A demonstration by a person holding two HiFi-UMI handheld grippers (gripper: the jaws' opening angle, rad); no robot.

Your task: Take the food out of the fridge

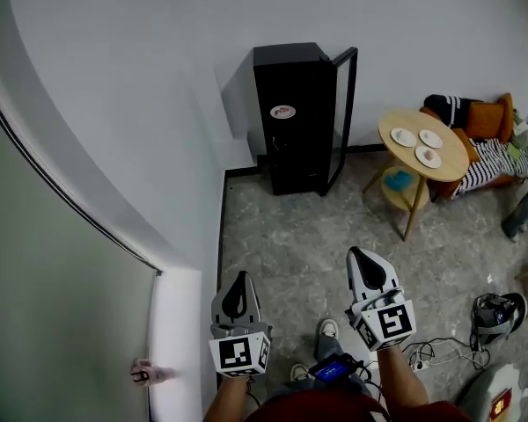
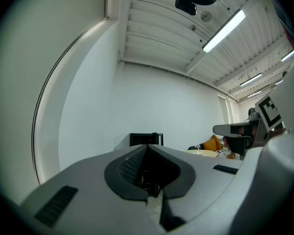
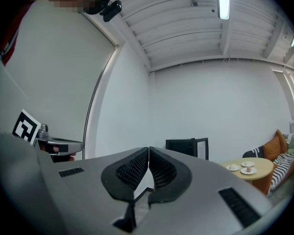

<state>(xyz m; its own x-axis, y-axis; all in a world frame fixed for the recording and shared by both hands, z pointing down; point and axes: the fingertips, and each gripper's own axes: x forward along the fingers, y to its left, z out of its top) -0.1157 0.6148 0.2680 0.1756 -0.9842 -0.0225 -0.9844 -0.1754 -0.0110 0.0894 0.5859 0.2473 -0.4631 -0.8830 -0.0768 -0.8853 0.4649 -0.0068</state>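
Fridge (image 1: pixel 290 121), black, stands against the white wall (image 1: pixel 114 77) at the far side of the room, its door (image 1: pixel 345 104) swung open to the right. A small pale round item (image 1: pixel 282 112) with a red patch lies on its top; whether that is a plate or a label is too small to tell.

Just right of the open door stands a round wooden bench (image 1: pixel 449 163) carrying 3 small white plates (image 1: pixel 429 156), the nearest one bearing a small brown piece. A blue object (image 1: pixel 399 180) lies on the bench's lower shelf. Beyond the bench, an orange cushion (image 1: pixel 484 120) and a black-and-white striped cover (image 1: pixel 488 161) fill the corner.

Well apart from the fridge, across the grey stone floor (image 1: pixel 290 236), the person holds 2 grippers out in front, side by side. The left gripper (image 1: pixel 239 280) has its jaws pressed together with nothing between them. The right gripper (image 1: pixel 361 258) is likewise closed and empty, its ridged pads (image 3: pixel 132 173) meeting at the tips.

Cables (image 1: pixel 436 352) lie on the floor to the right of the person's shoes (image 1: pixel 328 328).
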